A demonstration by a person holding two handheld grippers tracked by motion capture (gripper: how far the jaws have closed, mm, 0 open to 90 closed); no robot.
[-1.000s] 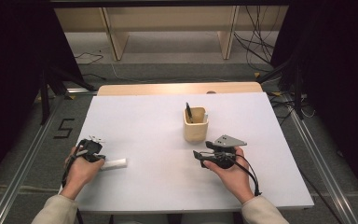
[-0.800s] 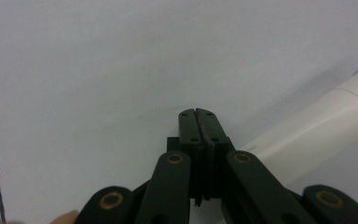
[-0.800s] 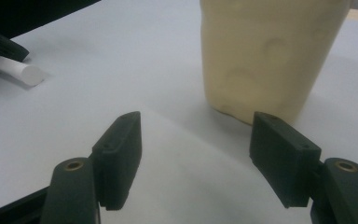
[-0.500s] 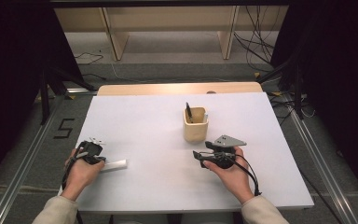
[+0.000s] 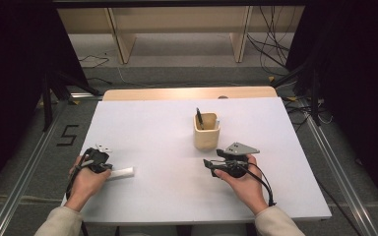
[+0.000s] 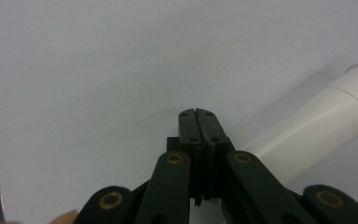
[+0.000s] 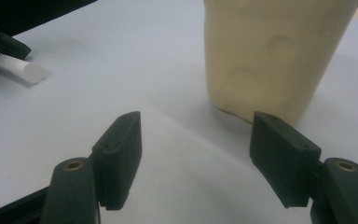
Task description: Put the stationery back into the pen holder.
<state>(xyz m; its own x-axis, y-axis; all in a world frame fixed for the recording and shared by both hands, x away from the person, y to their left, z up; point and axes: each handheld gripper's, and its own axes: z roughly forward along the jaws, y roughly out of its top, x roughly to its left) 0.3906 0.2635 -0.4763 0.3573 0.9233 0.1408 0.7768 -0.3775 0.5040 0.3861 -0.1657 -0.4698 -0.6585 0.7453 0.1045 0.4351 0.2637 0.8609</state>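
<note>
Nothing has moved. The left claw (image 5: 107,169) is pressed together, and a white tube (image 5: 120,173) lies just beside it on the bench (image 5: 152,123). The right claw (image 5: 207,164) is apart, with a tan cup (image 5: 206,136) just past it.

Cups: 1, tan (image 5: 206,136), on the table (image 5: 152,123)
Pens in cup: 1 dark (image 5: 199,118); a 2nd pale tip beside it, unclear
White tubes: 1 (image 5: 120,173)
Grippers: 2, left (image 5: 100,158), right (image 5: 211,164)
Hands: 2
</note>
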